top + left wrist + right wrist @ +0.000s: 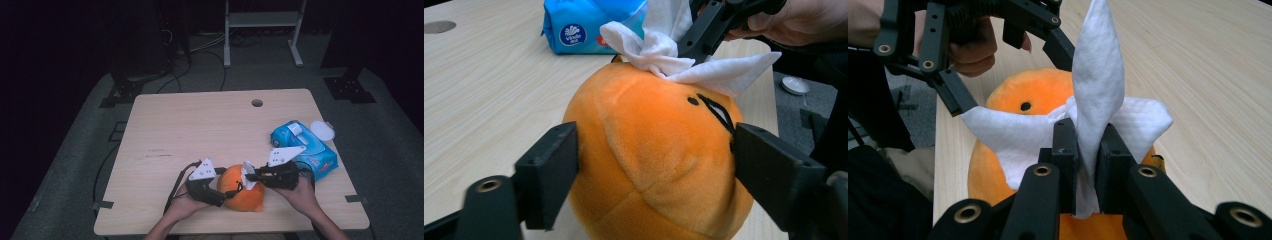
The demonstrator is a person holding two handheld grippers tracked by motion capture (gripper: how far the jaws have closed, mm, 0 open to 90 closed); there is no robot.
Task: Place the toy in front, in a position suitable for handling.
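High view: orange plush toy (243,192) sits near the table (200,125) front edge, btwn both grippers. Left gripper (212,192) straddles the plush w/ jaws wide; in left gripper view each jaw sits at a flank of the toy, prob. touching, though pressure is hard to judge. Right gripper (250,176) jaws nearly closed, pinching a white wet wipe (1095,107) that drapes over the toy's top. Blue wipes pack (305,147) lies to the right, near the right hand (300,192).
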